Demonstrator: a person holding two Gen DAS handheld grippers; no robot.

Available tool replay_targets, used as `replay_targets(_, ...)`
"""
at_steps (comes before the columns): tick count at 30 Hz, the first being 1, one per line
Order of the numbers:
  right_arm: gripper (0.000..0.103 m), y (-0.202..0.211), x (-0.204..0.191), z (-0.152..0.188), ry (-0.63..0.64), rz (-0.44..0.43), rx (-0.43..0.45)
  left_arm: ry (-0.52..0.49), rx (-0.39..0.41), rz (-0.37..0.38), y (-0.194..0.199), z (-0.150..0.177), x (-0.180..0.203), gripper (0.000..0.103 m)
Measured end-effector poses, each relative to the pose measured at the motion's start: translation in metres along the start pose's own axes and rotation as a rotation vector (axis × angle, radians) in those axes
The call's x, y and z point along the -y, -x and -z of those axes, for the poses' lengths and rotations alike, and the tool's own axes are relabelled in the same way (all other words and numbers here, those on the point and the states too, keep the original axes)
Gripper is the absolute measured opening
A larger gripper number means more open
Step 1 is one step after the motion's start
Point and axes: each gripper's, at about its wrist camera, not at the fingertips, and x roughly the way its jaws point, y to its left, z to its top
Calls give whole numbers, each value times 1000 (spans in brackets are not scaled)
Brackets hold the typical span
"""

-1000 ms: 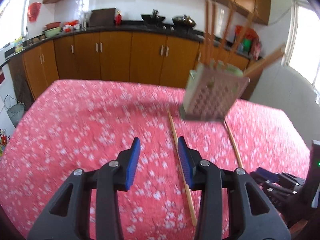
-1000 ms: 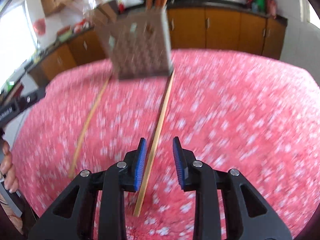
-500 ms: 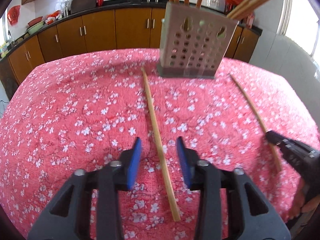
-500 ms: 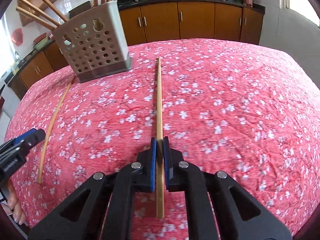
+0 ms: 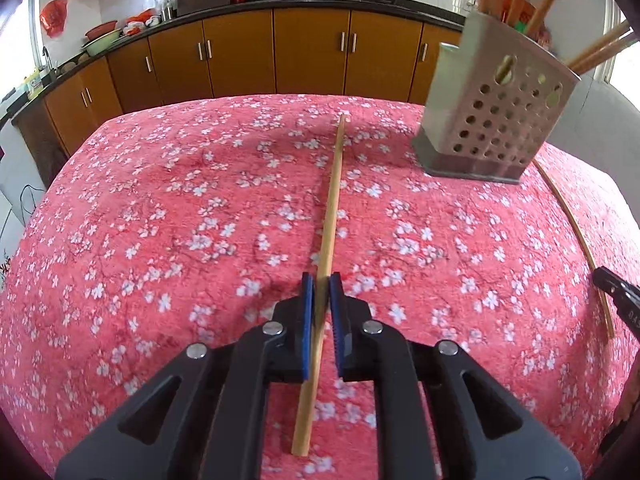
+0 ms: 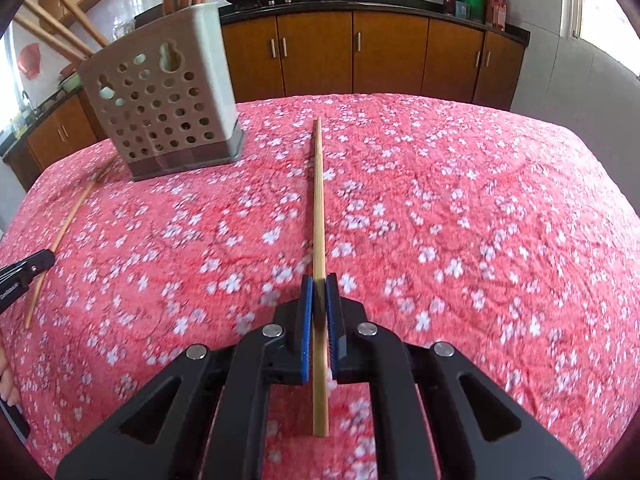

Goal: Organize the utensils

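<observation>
On the red flowered tablecloth (image 5: 168, 208), my left gripper (image 5: 320, 292) and right gripper (image 6: 319, 292) each clench one chopstick (image 5: 330, 208) (image 6: 318, 200), below the perforated holder (image 5: 496, 120) in the frame.

Red tablecloth (image 5: 160, 240) with white blossoms; tan chopstick (image 5: 330, 216); grey perforated holder (image 5: 492, 120)

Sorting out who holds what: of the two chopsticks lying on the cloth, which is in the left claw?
The chopstick left of the perforated holder; the left claw pinches it. The other lies right of it.
</observation>
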Motion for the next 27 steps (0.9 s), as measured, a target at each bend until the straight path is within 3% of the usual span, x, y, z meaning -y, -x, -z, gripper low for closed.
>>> replay_targets(27, 8, -3, 5, 0, -14, -12, 1, 40, 2, 31, 1, 1, -5, 13)
